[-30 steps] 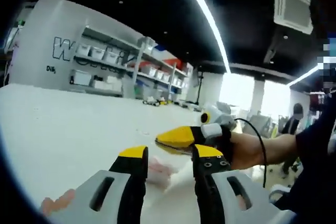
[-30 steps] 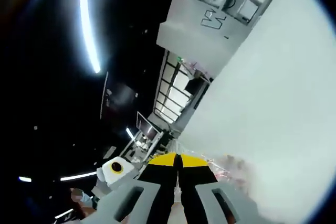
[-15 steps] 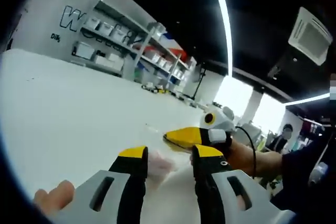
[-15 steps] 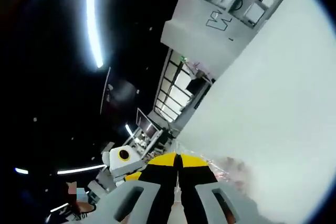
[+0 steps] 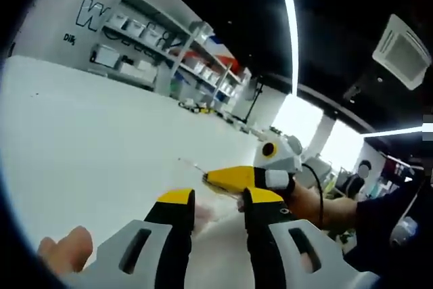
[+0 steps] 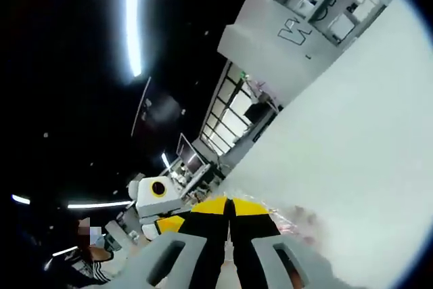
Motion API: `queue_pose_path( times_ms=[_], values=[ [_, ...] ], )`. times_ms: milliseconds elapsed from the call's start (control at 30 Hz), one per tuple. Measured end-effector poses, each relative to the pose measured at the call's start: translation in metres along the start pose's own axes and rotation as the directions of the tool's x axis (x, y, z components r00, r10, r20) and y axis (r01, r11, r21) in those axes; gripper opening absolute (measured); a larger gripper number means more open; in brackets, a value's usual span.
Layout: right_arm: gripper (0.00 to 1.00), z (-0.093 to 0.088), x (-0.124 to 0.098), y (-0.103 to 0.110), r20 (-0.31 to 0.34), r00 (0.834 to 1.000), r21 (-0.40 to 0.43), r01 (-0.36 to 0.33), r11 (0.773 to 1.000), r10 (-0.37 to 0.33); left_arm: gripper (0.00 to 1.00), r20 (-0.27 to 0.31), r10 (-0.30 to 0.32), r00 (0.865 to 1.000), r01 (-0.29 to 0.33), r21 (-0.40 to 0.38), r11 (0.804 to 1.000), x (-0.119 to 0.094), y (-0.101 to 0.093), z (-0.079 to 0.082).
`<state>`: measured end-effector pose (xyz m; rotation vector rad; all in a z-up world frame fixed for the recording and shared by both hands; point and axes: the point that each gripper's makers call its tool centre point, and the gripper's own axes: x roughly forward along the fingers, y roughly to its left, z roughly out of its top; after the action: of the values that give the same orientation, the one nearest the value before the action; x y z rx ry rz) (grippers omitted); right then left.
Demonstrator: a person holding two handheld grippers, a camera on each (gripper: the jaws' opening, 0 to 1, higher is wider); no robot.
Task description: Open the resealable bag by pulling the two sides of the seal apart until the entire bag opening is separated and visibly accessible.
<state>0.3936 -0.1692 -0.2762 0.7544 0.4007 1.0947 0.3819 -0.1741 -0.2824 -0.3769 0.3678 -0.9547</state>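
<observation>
Your left gripper [image 5: 211, 202] jaws gape beside the bag [image 5: 203, 213]; your right gripper [image 6: 230, 206] jaws pinch its edge over the counter [image 5: 88, 140].

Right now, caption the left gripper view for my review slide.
Left gripper open over the white table, right gripper pinching the clear bag between them.

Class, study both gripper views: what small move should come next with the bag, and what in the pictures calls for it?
Probably close the left gripper on the near edge of the clear bag. Its jaws stand apart with the bag between them, while the right gripper looks shut on the other edge, its jaws meeting. Both sides need a grip before pulling apart.
</observation>
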Motion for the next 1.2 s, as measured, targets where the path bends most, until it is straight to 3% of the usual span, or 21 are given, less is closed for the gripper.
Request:
queue_pose_path(
  times_ms=[200, 467, 733, 900, 1000, 1200],
  values=[
    [0.00, -0.001, -0.004, 0.002, 0.002, 1.000, -0.001, -0.024, 1.000, 0.024, 0.27, -0.013, -0.017, 1.000, 0.016, -0.023, 1.000, 0.002, -0.003, -0.002],
    [0.00, 0.003, -0.003, -0.007, 0.002, 0.998, 0.080, -0.061, 0.995, 0.061, 0.24, -0.036, -0.047, 0.998, 0.045, -0.076, 0.996, 0.007, -0.002, -0.012],
    [0.00, -0.003, -0.002, -0.002, -0.029, 0.996, 0.060, -0.079, 0.995, 0.081, 0.24, -0.056, -0.085, 0.995, 0.078, -0.118, 0.990, 0.008, -0.004, -0.016],
    [0.00, -0.004, 0.000, -0.002, -0.075, 0.993, 0.010, -0.095, 0.995, 0.096, 0.24, -0.075, -0.108, 0.991, 0.096, -0.147, 0.984, 0.007, -0.003, -0.020],
    [0.00, -0.013, -0.002, 0.002, -0.111, 0.987, -0.002, -0.116, 0.993, 0.115, 0.24, -0.100, -0.127, 0.987, 0.110, -0.164, 0.980, 0.005, -0.006, -0.025],
    [0.00, -0.039, -0.007, 0.009, -0.262, 0.955, -0.116, -0.178, 0.977, 0.143, 0.22, -0.188, -0.184, 0.965, 0.146, -0.197, 0.969, -0.003, -0.012, -0.044]
  ],
)
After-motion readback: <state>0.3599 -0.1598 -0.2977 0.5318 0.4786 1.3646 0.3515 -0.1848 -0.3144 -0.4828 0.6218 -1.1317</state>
